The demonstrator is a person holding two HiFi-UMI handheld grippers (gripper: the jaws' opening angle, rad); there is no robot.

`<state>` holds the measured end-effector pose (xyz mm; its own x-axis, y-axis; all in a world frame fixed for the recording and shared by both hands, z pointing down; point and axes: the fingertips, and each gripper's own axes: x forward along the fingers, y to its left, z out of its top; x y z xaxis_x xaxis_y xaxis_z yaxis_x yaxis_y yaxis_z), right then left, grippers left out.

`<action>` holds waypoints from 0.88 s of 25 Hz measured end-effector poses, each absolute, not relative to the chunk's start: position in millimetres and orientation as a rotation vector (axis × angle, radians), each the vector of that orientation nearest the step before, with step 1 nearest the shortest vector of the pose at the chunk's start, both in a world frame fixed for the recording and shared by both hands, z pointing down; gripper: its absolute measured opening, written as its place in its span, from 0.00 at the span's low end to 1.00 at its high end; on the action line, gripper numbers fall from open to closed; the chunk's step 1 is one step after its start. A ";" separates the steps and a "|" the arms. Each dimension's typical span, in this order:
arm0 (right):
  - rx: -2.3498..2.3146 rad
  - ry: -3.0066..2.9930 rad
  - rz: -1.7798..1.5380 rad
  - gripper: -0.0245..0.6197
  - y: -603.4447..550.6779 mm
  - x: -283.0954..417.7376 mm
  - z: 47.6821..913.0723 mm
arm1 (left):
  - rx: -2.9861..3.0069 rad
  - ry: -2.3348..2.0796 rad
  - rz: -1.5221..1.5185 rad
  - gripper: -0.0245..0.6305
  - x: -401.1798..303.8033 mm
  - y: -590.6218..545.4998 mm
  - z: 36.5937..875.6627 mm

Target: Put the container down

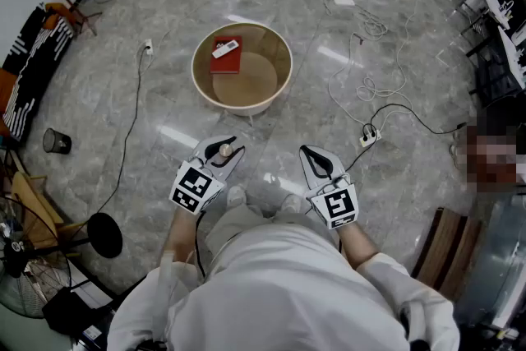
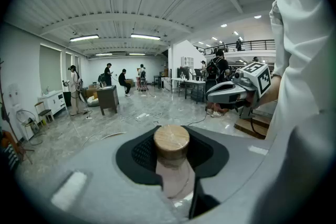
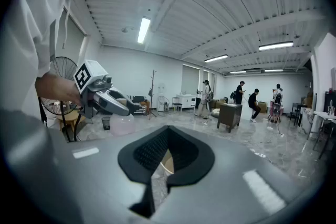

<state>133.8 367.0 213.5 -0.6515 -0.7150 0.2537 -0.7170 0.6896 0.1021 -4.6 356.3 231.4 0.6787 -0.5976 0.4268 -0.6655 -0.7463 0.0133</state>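
Observation:
A small clear container [image 1: 224,150] with a round wooden lid [image 2: 171,140] sits between the jaws of my left gripper [image 1: 227,152], which is shut on its body [image 2: 173,178]. I hold it above the marble floor, in front of my body and pointing forward. In the right gripper view the container [image 3: 124,124] hangs under the left gripper [image 3: 112,104] at the left. My right gripper [image 1: 317,160] floats beside it at the same height, jaws together and nothing between them [image 3: 160,165]. A round beige tub [image 1: 282,52] stands on the floor ahead, holding a red book [image 1: 225,56].
Cables [image 1: 386,107] and a power strip [image 1: 369,135] lie on the floor to the right. A small black cup [image 1: 56,141] stands at the left, a fan [image 1: 25,275] at the lower left, a wooden board [image 1: 440,242] at the lower right. Several people stand far off [image 2: 123,81].

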 end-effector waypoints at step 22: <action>0.996 -2.715 -0.018 0.05 359.0 158.8 217.1 | 2.668 -1.121 0.620 0.21 27.8 338.1 234.7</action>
